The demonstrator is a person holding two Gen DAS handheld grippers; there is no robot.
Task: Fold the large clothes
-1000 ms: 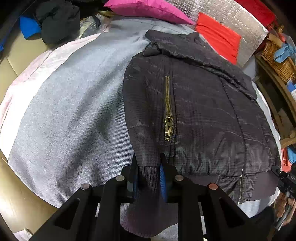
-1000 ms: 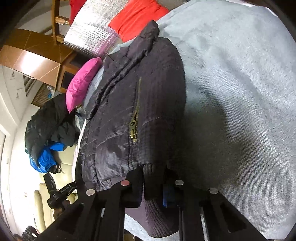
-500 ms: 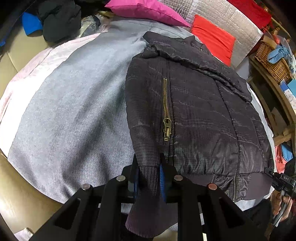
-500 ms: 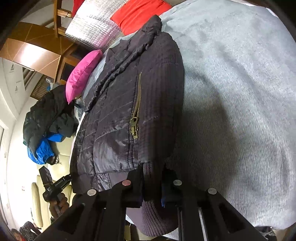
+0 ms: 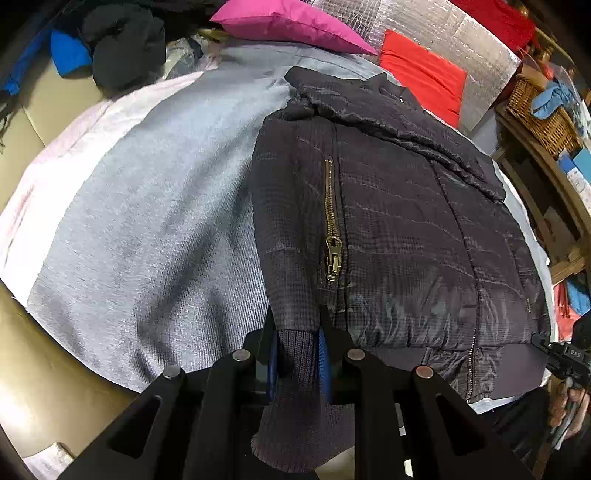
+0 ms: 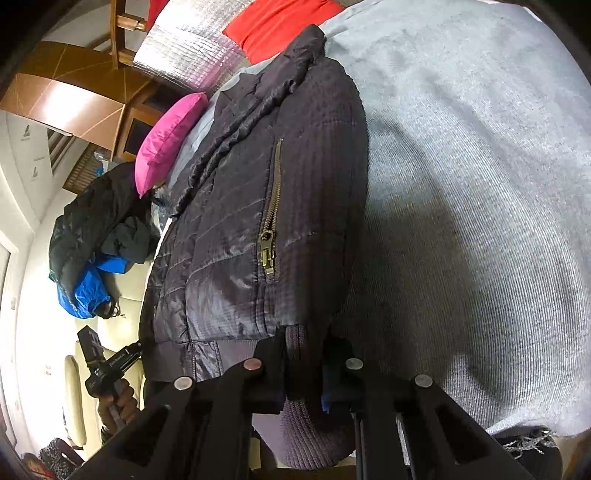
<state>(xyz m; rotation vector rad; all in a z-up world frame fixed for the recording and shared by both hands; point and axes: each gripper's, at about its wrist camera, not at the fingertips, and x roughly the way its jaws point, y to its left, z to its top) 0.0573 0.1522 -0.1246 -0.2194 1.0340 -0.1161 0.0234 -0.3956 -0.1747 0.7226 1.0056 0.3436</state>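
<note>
**Both grippers clamped on jacket cuffs, jacket flat on grey blanket**

Left wrist view: my left gripper (image 5: 297, 345) sits at bottom centre, jaws narrow and pinched on a ribbed knit cuff (image 5: 295, 350) of the dark quilted jacket (image 5: 399, 229). The cuff fabric runs between the blue pads and hangs below them. The jacket fills the centre and right of the frame, lying on a grey knit blanket (image 5: 147, 229). The sleeve I hold lies folded over the jacket's left edge, a brass zipper (image 5: 332, 236) running down it just above the fingers. Collar points to the upper centre. Magenta pillow (image 5: 291, 22) at top centre, red cushion (image 5: 424, 74) at upper right, wicker basket (image 5: 543, 114) at far right. A hand holding a black device (image 5: 565, 360) shows at the right edge.

Right wrist view: my right gripper (image 6: 304, 363) at bottom centre, jaws narrow and closed on another ribbed cuff (image 6: 295, 347). The jacket (image 6: 258, 184) stretches from the fingers up toward upper centre; a brass sleeve zipper (image 6: 269, 225) lies mid-frame. Grey blanket (image 6: 480, 184) fills the right half. Magenta pillow (image 6: 166, 140) at left of centre; a heap of dark and blue clothing (image 6: 96, 240) at left.
</note>
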